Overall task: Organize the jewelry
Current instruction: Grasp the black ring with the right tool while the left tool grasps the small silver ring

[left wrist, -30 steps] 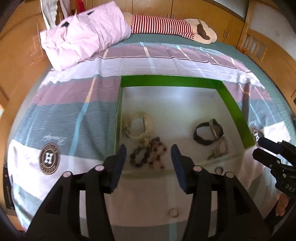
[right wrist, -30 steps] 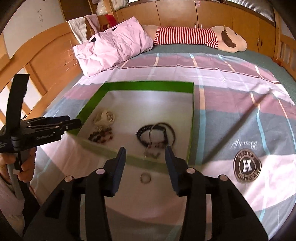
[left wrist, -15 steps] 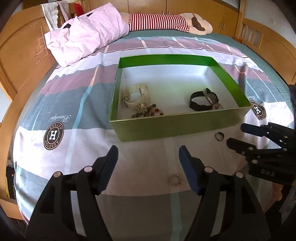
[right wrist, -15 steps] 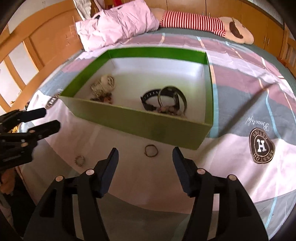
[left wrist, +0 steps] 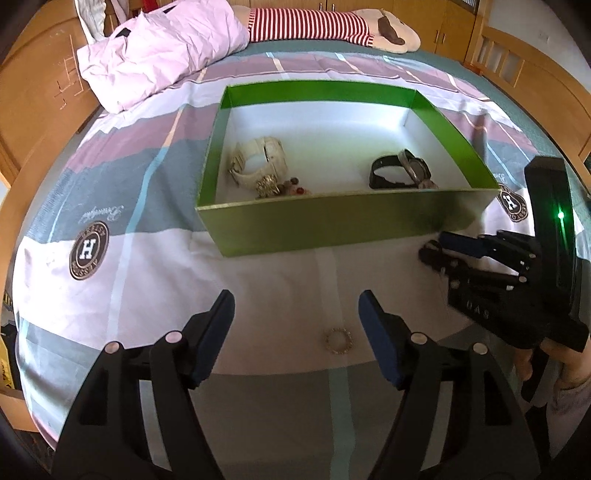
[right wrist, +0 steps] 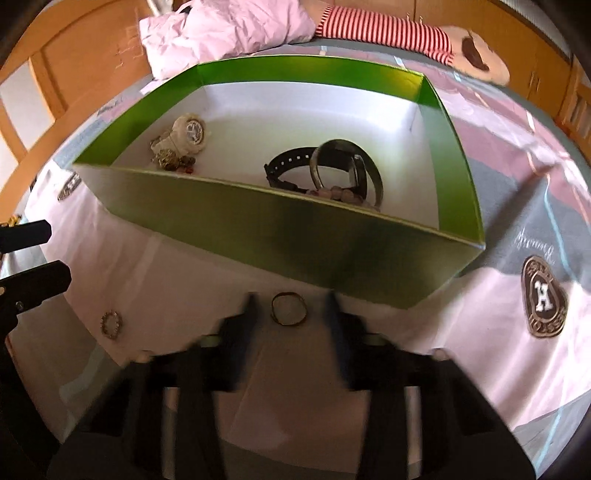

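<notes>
A green box (left wrist: 332, 221) with a white floor lies on the bed. Inside are a white watch (left wrist: 262, 158), a beaded bracelet (left wrist: 291, 190) and a black watch (left wrist: 400, 171). A small beaded ring (left wrist: 339, 341) lies on the sheet between my left gripper's open fingers, nearer the right one. My left gripper (left wrist: 297, 321) is open and empty. A thin dark ring (right wrist: 289, 308) lies on the sheet in front of the box. My right gripper (right wrist: 290, 314) is open, low over it, fingers blurred on either side. The beaded ring (right wrist: 110, 325) also shows in the right wrist view.
A pink pillow (left wrist: 159, 48) and a striped plush toy (left wrist: 332, 27) lie at the bed's head. Wooden bed rails (left wrist: 535, 74) run along both sides. The striped sheet carries round "H" logos (left wrist: 88, 251). The box's front wall (right wrist: 280, 243) stands just beyond the dark ring.
Both grippers have dropped lower and closer to the sheet. The right gripper has moved forward so the dark ring now lies between its fingers. The left gripper has closed in on the beaded ring.
</notes>
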Available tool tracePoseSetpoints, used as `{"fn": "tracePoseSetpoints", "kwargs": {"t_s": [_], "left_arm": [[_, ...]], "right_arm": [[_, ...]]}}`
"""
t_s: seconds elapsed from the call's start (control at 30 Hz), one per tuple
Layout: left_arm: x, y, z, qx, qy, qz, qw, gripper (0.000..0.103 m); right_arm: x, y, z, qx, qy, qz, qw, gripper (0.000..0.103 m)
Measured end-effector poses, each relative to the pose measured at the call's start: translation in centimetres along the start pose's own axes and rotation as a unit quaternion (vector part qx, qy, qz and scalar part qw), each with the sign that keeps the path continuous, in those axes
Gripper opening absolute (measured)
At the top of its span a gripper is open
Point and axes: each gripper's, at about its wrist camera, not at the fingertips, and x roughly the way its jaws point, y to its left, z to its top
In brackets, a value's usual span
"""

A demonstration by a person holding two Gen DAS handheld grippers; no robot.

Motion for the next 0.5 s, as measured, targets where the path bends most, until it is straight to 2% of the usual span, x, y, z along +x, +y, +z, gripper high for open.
{"fn": "tracePoseSetpoints", "kwargs": {"t_s": [0.1,0.2,0.37,0.5], "left_arm": [[0.2,-0.3,-0.9,-0.001,0.011,-0.013,0.9999,0.071],[0.7,-1.8,-2.2,0.025,0.025,-0.024,0.9991,0.071],[2.6,-3.4,-3.3,0.057,0.048,-0.007,0.9972,0.071],[4.1,-2.8,-3.5,0.047,0.067,-0.009,0.9966,0.069]], "right_arm": [[-0.3,0.2,-0.2,-0.006,0.007,0.008,1.0,0.02],[-0.5,0.7,-0.5,-0.016,0.01,0.004,1.0,0.02],[-0.6,0.6,-0.5,-0.006,0.02,0.013,1.0,0.02],[-0.7,0.3,-0.5,0.001,0.022,0.016,1.0,0.02]]}}
